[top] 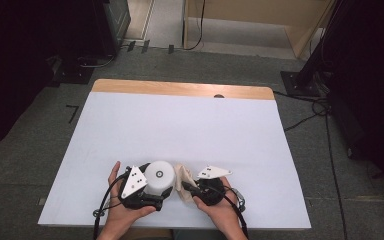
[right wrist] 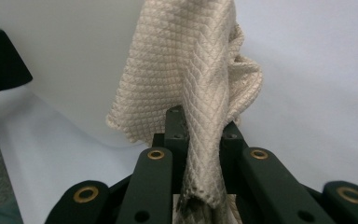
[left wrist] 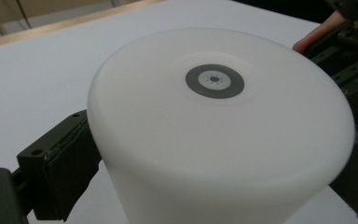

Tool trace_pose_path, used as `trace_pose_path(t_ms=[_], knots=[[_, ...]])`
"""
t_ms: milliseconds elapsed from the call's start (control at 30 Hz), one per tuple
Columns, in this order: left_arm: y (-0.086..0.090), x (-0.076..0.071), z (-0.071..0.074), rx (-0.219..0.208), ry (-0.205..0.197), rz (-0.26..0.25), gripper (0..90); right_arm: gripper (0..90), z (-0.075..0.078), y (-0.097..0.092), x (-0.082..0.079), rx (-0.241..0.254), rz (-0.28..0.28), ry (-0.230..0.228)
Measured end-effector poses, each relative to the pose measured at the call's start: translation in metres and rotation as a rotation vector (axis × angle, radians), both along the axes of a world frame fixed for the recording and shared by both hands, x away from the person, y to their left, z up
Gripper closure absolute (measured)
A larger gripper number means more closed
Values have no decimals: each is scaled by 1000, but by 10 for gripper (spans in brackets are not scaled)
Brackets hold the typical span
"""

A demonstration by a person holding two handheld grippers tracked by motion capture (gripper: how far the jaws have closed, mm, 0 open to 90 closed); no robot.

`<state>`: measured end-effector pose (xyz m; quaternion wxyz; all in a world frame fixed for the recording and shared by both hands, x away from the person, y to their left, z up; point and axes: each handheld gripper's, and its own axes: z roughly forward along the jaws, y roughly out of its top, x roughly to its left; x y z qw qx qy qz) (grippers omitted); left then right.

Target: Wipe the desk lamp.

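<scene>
A white round container (top: 159,175) with a grey ring mark on its top stands near the table's front edge. My left gripper (top: 157,196) is shut on it; in the left gripper view the container (left wrist: 219,135) sits between the two black jaws, which press on its sides. My right gripper (top: 186,187) is shut on a beige waffle-weave cloth (top: 182,181), just right of the container. In the right gripper view the cloth (right wrist: 200,84) rises from between the closed jaws and lies against the container's white wall (right wrist: 88,60).
The table (top: 180,125) has a white top with a bare wooden strip (top: 180,90) along its far edge. Black stands and cables are on the grey floor around it. A person's hands hold both grippers at the near edge.
</scene>
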<state>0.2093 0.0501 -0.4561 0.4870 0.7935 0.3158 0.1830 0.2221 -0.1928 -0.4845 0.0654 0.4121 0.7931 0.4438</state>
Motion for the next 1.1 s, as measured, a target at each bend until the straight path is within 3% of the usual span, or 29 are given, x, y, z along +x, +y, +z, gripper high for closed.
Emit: trace_pose_path(t_ms=[167, 233, 300, 433, 600, 733, 800, 933, 1000, 1100], knots=[[-14, -9, 3, 77, 18, 85, 13, 786, 4, -3, -1, 17, -28, -11], [-15, -10, 4, 83, 28, 116, 38, 785, 4, -3, -2, 13, -24, -12], [-13, -8, 5, 73, 37, 112, 81, 785, 4, -2, -2, 6, -19, -16], [-4, -3, 4, 49, 38, 40, 82, 785, 4, 2, -2, 9, 2, -15], [8, 7, 2, 35, 24, -103, 83, 793, 10, 8, -5, 9, 57, -20], [12, 15, 4, 59, 29, -206, 83, 807, 21, 9, -9, 38, 79, -33], [13, 18, 1, 47, 13, -252, 83, 813, 30, 9, -12, 52, 78, -77], [12, 19, -1, 25, -1, -265, 83, 816, 49, 8, -19, 79, 60, -191], [11, 18, -1, 28, -2, -263, 83, 814, 52, 7, -21, 94, 53, -224], [11, 18, -1, 28, -1, -256, 83, 811, 48, 6, -22, 110, 48, -223]])
